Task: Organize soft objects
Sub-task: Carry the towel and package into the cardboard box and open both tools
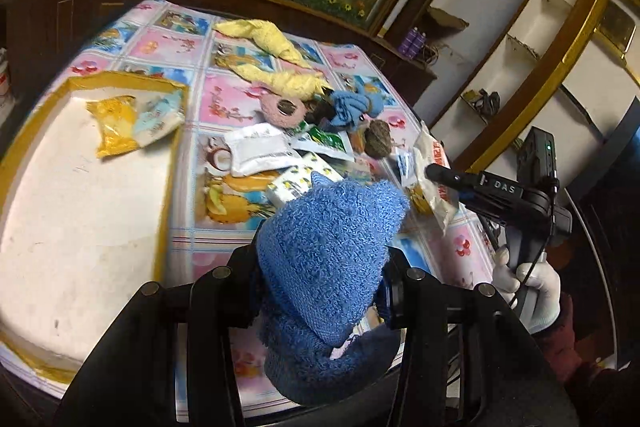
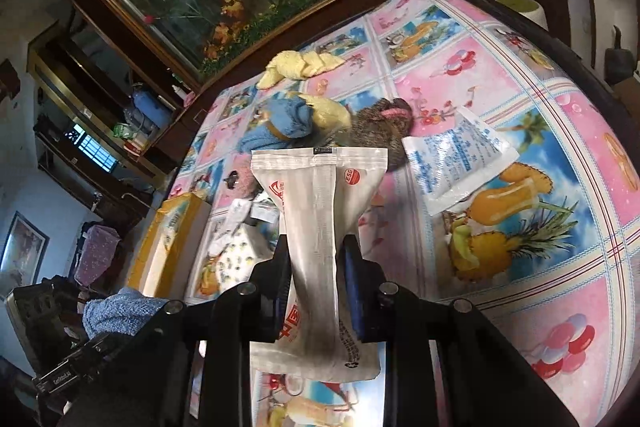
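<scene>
I have my left gripper (image 1: 320, 283) clamped on a rolled blue terry towel (image 1: 332, 247) and my right gripper (image 2: 316, 279) pinching a soft white plastic pouch (image 2: 316, 219), both lifted clear of the surface (image 2: 520, 115), probably bound for the yellow-rimmed white tray (image 1: 80, 187).

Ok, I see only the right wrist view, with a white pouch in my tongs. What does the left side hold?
Observer: The left tongs are shut on a blue towel.
Operator: And is the white tray empty?
Observer: No. A yellow packet and a pale blue packet lie in the far corner of the tray.
Operator: What holds my gripper?
Observer: A hand in a white glove grips its handle.
</scene>
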The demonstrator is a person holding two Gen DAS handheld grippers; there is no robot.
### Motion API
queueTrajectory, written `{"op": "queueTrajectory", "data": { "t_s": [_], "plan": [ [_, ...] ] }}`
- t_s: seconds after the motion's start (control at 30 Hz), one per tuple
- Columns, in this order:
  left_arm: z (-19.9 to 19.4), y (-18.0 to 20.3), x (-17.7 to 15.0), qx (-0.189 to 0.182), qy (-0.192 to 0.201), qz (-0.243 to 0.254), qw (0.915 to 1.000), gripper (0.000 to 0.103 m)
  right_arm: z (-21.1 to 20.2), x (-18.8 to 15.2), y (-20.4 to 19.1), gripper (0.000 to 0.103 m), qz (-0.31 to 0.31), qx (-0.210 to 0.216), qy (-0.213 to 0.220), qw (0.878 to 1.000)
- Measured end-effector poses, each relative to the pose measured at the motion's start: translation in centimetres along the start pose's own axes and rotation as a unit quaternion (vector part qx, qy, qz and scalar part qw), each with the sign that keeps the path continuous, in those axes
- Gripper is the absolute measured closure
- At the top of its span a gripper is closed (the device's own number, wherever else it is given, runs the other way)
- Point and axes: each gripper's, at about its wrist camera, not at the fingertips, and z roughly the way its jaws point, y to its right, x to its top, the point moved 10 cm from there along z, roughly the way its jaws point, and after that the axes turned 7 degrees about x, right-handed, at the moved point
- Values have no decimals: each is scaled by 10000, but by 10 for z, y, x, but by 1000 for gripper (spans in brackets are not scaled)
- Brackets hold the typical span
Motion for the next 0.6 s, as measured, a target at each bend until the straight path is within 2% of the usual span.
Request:
{"op": "queueTrajectory", "data": {
  "t_s": [0.17, 0.37, 0.47, 0.6],
  "plan": [
    [-33, -57, 18, 487, 458, -450, 9968, 59, 10, -2, -65, 79, -384, 649, -217, 9969],
    [-39, -123, 22, 856, 538, -1076, 9890, 59, 62, -19, -148, 79, -649, 1395, -897, 9840],
    [-36, -147, 26, 1171, 594, -1151, 9846, 59, 95, -34, -183, 79, -795, 1564, -1266, 9763],
    [-23, -173, 33, 1638, 594, -1117, 9783, 59, 142, -55, -216, 79, -936, 1581, -1677, 9686]
  ]
}}
